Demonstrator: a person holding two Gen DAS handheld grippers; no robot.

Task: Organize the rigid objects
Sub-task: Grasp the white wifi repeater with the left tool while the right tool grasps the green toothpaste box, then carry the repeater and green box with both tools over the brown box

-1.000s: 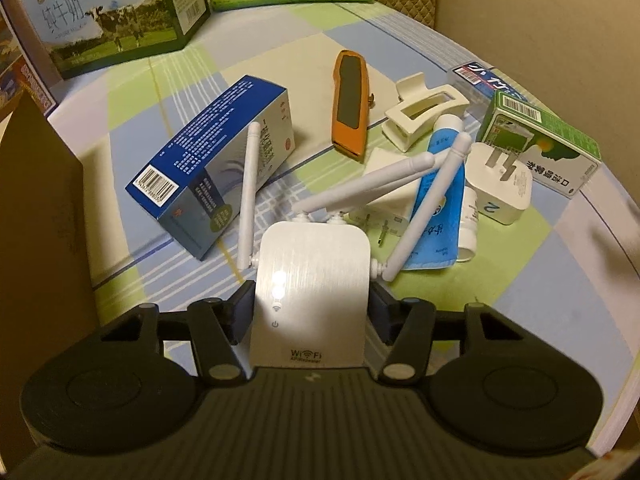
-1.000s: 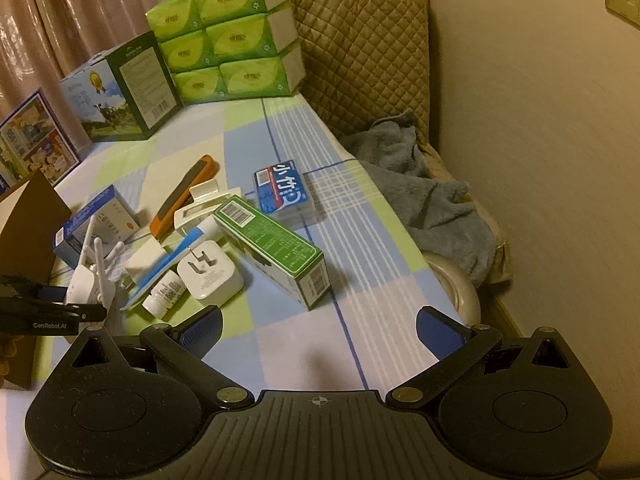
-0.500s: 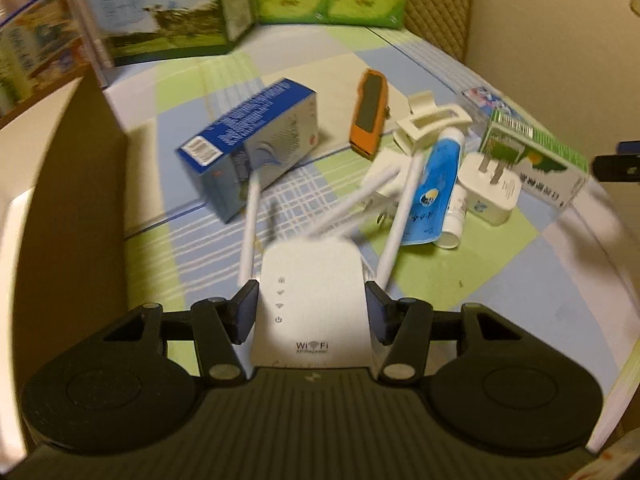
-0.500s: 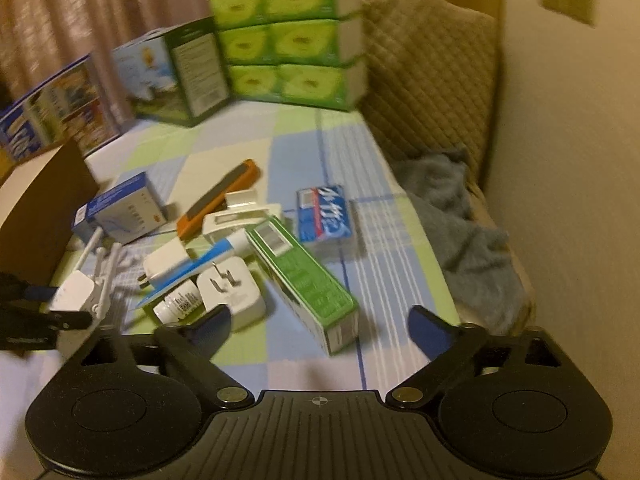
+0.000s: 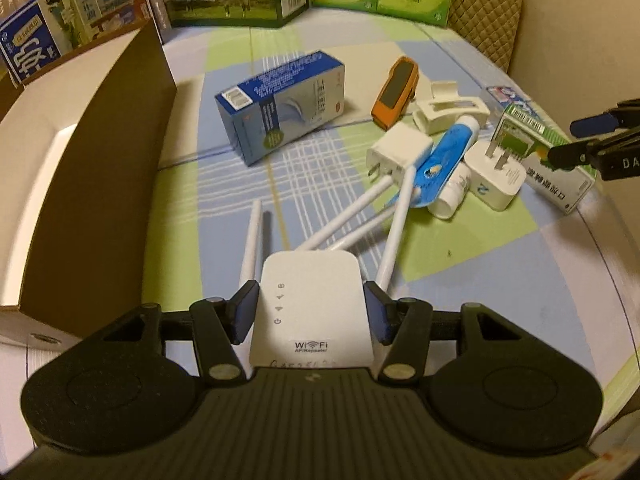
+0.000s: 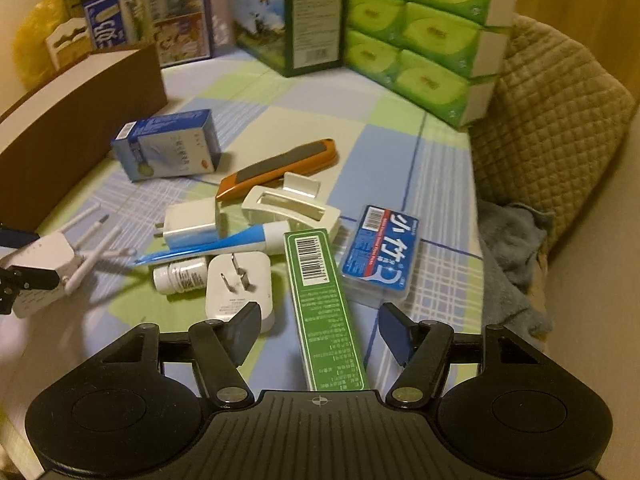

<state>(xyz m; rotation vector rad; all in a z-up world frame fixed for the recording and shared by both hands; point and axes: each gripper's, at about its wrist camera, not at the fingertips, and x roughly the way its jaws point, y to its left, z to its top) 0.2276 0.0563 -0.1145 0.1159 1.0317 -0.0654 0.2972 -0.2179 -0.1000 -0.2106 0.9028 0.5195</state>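
White WiFi repeater (image 5: 310, 312) pinched in my left gripper (image 5: 311, 312) for boxing, while my right gripper (image 6: 318, 330), jaws just narrowing yet untouching, straddles the green carton (image 6: 326, 312).

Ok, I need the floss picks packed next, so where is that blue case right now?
In the right wrist view the blue floss case lies flat on the checked cloth, right of the long green box, near the grey towel.

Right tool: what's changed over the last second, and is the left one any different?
The right tool has swung over the green box, its jaws just closing, pads not yet touching. The left tool has carried the WiFi repeater toward the brown box, grip unchanged. The other items lie as before.
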